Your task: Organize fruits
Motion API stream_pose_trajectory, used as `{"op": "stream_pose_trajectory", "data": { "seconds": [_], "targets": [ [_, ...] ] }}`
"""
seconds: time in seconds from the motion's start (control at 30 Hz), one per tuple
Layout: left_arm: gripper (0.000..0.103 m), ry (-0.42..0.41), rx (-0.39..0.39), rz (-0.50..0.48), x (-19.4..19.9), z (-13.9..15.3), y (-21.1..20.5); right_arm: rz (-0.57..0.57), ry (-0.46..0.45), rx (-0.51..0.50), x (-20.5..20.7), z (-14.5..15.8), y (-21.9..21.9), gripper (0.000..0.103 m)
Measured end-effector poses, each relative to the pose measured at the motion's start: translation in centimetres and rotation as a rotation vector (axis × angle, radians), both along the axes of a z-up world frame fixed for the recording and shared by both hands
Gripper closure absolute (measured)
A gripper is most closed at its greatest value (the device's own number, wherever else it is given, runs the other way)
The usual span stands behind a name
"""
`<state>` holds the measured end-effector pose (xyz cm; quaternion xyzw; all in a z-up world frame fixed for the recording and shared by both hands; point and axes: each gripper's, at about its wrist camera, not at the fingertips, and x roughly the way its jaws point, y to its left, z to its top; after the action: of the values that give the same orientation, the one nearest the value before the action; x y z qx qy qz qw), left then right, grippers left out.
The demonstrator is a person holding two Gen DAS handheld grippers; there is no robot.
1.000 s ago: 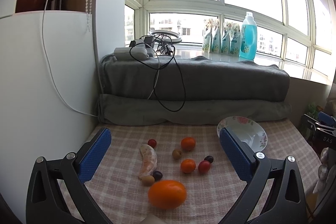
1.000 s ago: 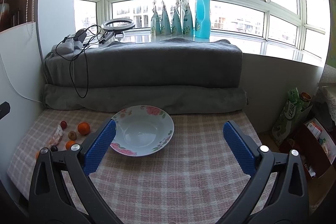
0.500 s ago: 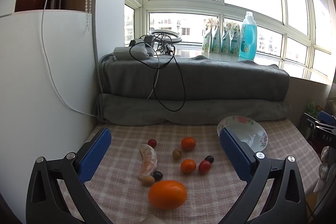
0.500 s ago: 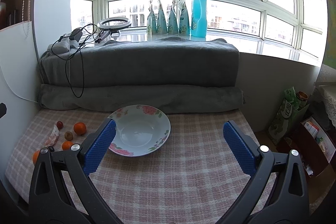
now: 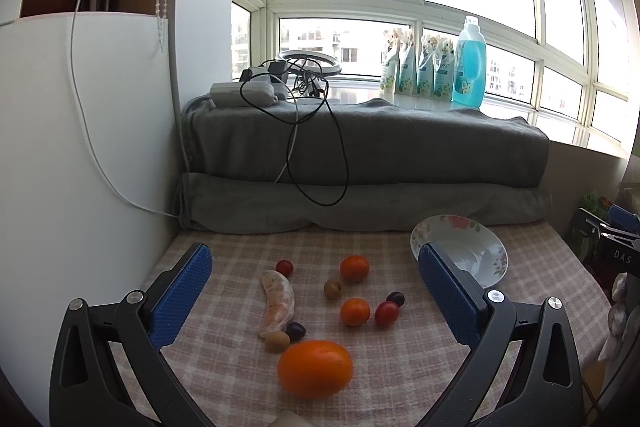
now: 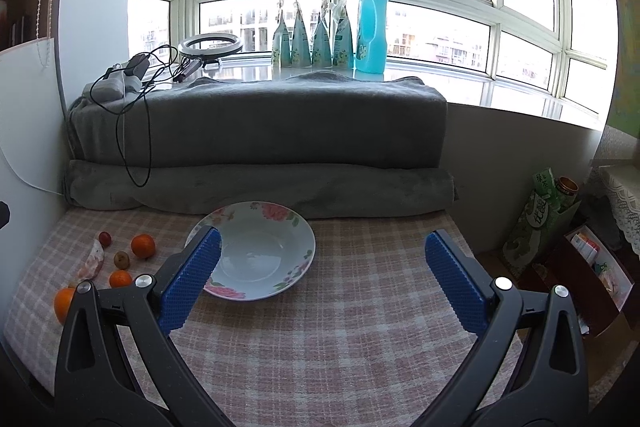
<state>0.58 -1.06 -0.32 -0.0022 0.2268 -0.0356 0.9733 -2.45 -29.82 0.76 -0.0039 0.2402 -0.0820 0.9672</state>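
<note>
Both grippers spread wide and empty, fruit scattered on the left, plate waiting.

We hold the left gripper above the pink checked tablecloth, its blue-padded jaws wide apart with nothing between them — the large orange fruit lies nearest, with two small tangerines, a peeled citrus segment, brownish longans and dark red cherry tomatoes loose beyond it. The right gripper is equally wide and empty, hovering near the white floral-rimmed plate, which holds nothing yet. We judge the first pick is still ahead: we should lower the left jaws squarely around the large orange, close gently so it cannot roll, and lift clear of the small fruits just beside it — then carry it right to the plate.
</note>
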Motion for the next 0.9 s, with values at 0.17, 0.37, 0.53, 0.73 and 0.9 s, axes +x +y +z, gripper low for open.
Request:
{"op": "stream_pose_trajectory", "data": {
  "seconds": [0.17,0.37,0.53,0.73,0.9],
  "targets": [
    [0.0,0.007,-0.001,-0.004,0.1,-0.2,0.0,-0.003,0.0,-0.001,0.1,0.0,-0.1,0.0],
    [0.0,0.009,-0.004,-0.004,0.1,-0.3,0.0,0.001,-0.001,-0.003,0.1,0.0,-0.1,0.0],
    [0.0,0.016,-0.012,-0.005,0.1,-0.7,0.3,0.012,0.004,-0.009,0.3,-0.2,0.5,0.0],
    [0.0,0.039,-0.044,-0.011,0.1,-1.1,1.3,0.043,0.017,-0.012,0.7,-0.3,1.6,0.0],
    [0.0,0.076,-0.076,-0.011,-0.1,-2.0,2.7,0.143,0.05,0.022,1.6,-0.8,2.6,0.0]
  ]
}}
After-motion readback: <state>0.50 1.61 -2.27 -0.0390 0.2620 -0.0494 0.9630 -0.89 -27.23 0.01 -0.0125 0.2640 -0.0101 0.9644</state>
